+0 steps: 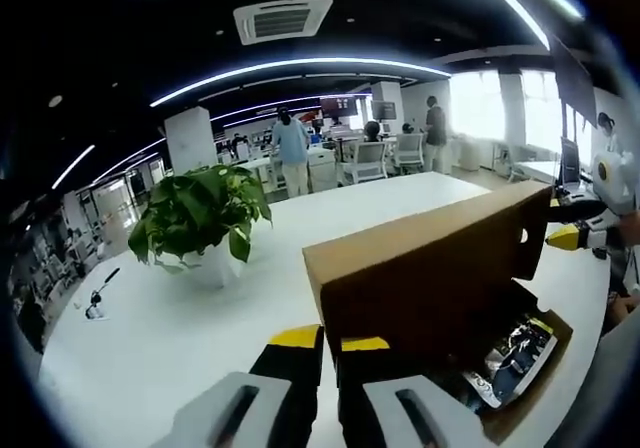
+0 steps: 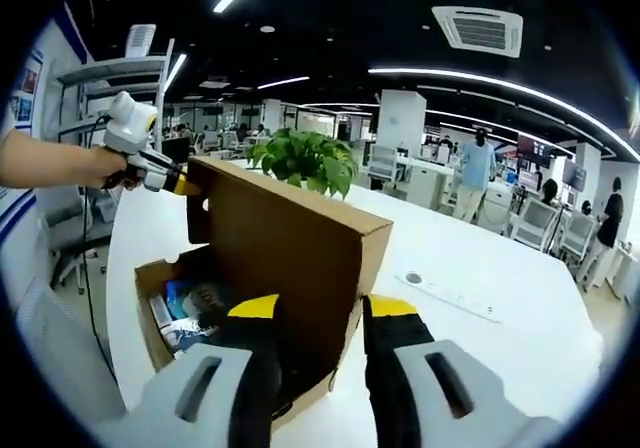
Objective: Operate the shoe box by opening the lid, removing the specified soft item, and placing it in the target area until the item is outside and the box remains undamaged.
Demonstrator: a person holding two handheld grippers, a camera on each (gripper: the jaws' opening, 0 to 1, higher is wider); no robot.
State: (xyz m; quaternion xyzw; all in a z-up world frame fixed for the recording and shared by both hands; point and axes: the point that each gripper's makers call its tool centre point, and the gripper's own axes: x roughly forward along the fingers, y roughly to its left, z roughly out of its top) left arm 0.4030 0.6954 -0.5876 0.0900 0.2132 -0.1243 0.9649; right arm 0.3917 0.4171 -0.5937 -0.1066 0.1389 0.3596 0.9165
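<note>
Worktop [image 1: 180,338]: a broad white surface in an open office, carrying the task's things at its near edge.

Shoe box [image 2: 150,283]: brown cardboard, sitting on the worktop with its lid [image 2: 290,233] raised upright. Cardboard of this kind is judged light and fairly stiff, but it creases and tears at the hinge if forced.

Potted plant [image 1: 200,213]: stands on the worktop beyond the box, well apart from it. A flat white strip [image 2: 450,293] lies on the worktop on the far side of the lid. Neither is judged to obstruct lifting from the box; the upright lid itself is the nearest obstacle.

Left tool [image 1: 330,346]: jaws narrow, closed at the lid's end edge; whether cardboard is pinched between them cannot be told. In the right gripper view the same tool meets the lid's far upper corner.

Right tool [image 2: 318,313]: jaws astride the lid's near end edge, apart by about the board's thickness; a firm clamp cannot be confirmed.

Contents [image 2: 190,308]: dark and blue items lie in the open tray; which is the soft item cannot be told. Soft goods are judged light and yielding; take hold at a bunched fold, clear of the walls.
</note>
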